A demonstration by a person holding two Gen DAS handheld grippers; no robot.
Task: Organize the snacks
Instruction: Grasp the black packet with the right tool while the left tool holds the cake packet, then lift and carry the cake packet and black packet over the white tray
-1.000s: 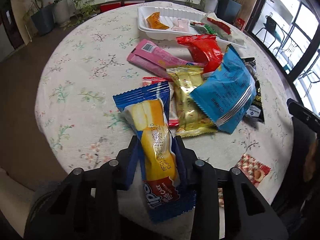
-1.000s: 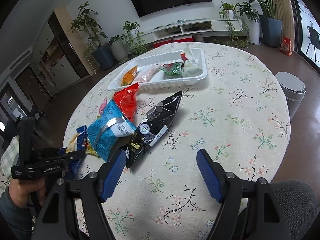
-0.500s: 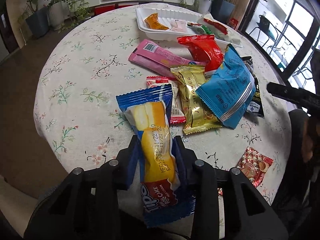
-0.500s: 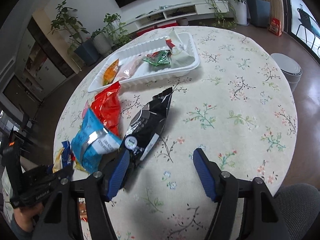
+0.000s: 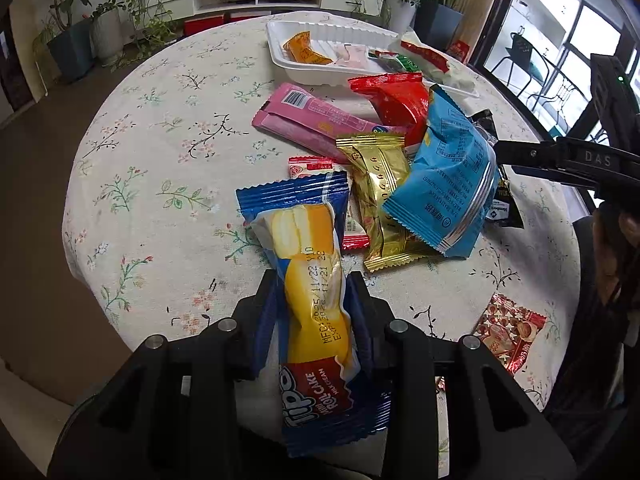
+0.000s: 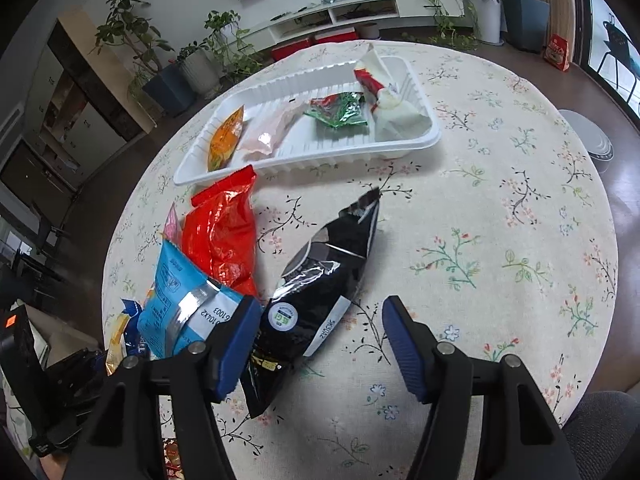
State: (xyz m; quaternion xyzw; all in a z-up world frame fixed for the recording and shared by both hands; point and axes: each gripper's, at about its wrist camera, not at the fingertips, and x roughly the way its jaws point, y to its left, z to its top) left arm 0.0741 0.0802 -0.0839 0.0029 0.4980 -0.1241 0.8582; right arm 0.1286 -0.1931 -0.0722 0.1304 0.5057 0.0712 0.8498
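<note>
My left gripper (image 5: pixel 312 288) is shut on a blue and yellow roll cake packet (image 5: pixel 308 264), held over the near edge of the round table. Beyond it lies a heap of snacks: a gold packet (image 5: pixel 380 196), a light blue bag (image 5: pixel 444 176), a red bag (image 5: pixel 396 104) and a pink bar (image 5: pixel 312 120). A white tray (image 6: pixel 400 76) at the far side holds an orange packet (image 6: pixel 226 140), a green one (image 6: pixel 340 114) and others. My right gripper (image 6: pixel 320 332) hovers with its jaws closing around a black packet (image 6: pixel 320 280); the left pad is near it, the right pad stands apart.
A red patterned sachet (image 5: pixel 508 332) lies near the table's front right edge. The flowered tablecloth (image 6: pixel 500 220) is bare to the right of the black packet. Potted plants (image 6: pixel 168 64) and a low white shelf (image 6: pixel 360 4) stand behind the table. A person's hand holds the left gripper.
My right gripper has moved in towards the black packet and lower over it, and its jaws have narrowed. The left gripper keeps its hold on the roll cake packet, almost still.
</note>
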